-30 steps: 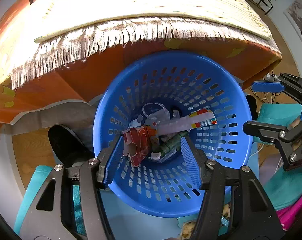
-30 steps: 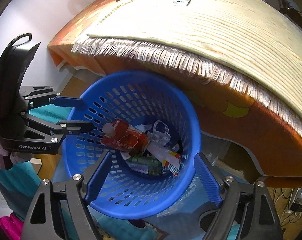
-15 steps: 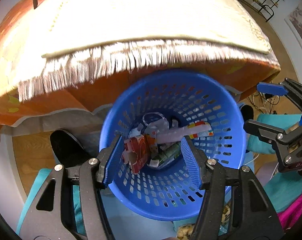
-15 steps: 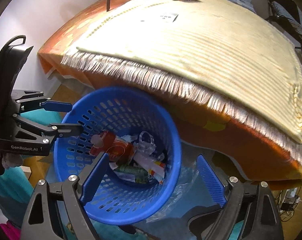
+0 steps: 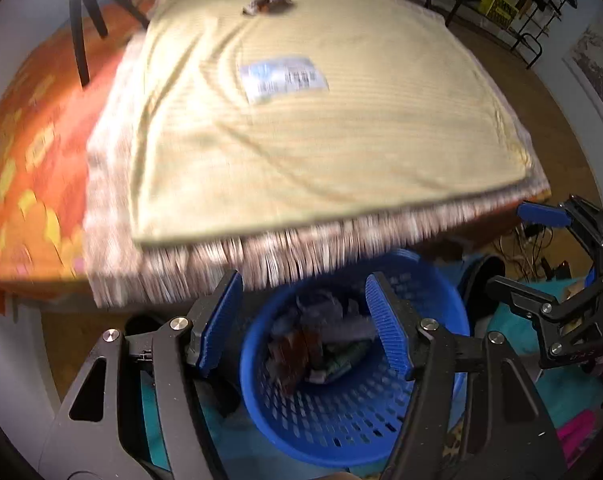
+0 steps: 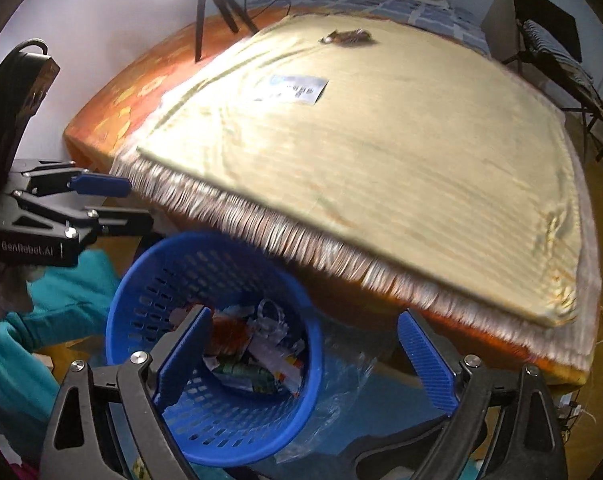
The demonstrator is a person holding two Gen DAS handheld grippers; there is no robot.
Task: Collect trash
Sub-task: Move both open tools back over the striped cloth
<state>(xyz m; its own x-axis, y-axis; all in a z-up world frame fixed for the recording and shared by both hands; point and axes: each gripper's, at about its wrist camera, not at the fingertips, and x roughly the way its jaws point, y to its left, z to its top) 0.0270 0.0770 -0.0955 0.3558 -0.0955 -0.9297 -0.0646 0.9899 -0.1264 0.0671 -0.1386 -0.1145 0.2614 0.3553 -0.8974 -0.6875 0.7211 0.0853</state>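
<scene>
A blue perforated basket (image 5: 341,420) (image 6: 173,272) stands on the floor below the bed edge, holding several wrappers and cartons (image 6: 253,360). A white and blue flat packet (image 5: 281,78) (image 6: 293,89) lies on the yellow mat. A brown crumpled wrapper (image 5: 269,3) (image 6: 347,37) lies farther back on the mat. My left gripper (image 5: 303,320) is open and empty above the basket. My right gripper (image 6: 305,360) is open and empty beside the basket; it also shows in the left wrist view (image 5: 541,248).
The yellow fringed mat (image 5: 341,140) (image 6: 381,152) covers an orange bedsheet (image 5: 25,140). A black tripod (image 6: 217,4) stands at the bed's far left. A chair (image 6: 541,40) stands at the right. Teal cloth (image 6: 73,292) and clear plastic (image 6: 349,384) lie on the floor.
Both grippers have risen and tilted up from the basket toward the bed top. The basket has slid low in both views, and the packet and wrapper on the mat have come into view.
</scene>
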